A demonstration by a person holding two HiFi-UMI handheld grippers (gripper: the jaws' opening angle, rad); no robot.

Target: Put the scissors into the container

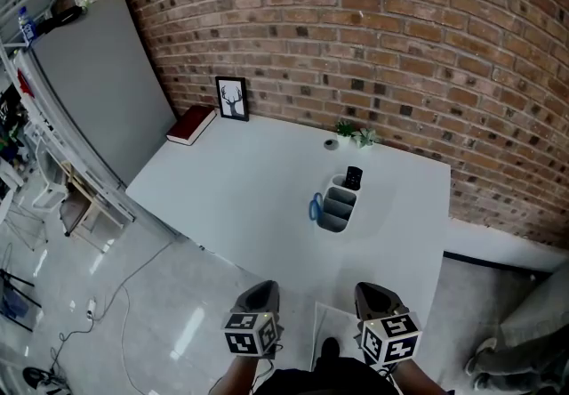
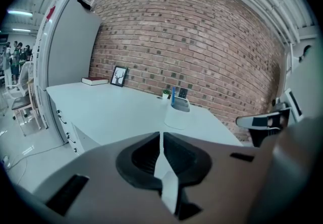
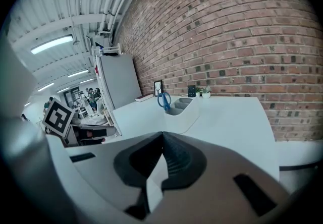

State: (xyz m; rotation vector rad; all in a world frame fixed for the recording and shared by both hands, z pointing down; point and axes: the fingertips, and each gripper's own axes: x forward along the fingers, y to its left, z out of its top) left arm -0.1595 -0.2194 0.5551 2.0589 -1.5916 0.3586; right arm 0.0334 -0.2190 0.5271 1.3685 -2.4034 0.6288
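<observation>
Blue-handled scissors (image 1: 316, 207) stand at the left side of a grey compartmented container (image 1: 336, 221) on the white table (image 1: 240, 189). Their handles stick up over the container's rim in the left gripper view (image 2: 172, 96) and the right gripper view (image 3: 163, 100). My left gripper (image 1: 258, 297) and right gripper (image 1: 374, 297) are side by side off the table's near edge, well short of the container (image 2: 176, 118) (image 3: 184, 115). Each one's jaws are shut with nothing between them (image 2: 160, 140) (image 3: 161, 140).
A black object (image 1: 354, 177) stands in the container's far compartment. At the back of the table are a framed deer picture (image 1: 232, 99), a red book (image 1: 191, 124), a small plant (image 1: 356, 133) and a small round item (image 1: 331, 143). A brick wall runs behind; a grey panel (image 1: 98, 82) stands left.
</observation>
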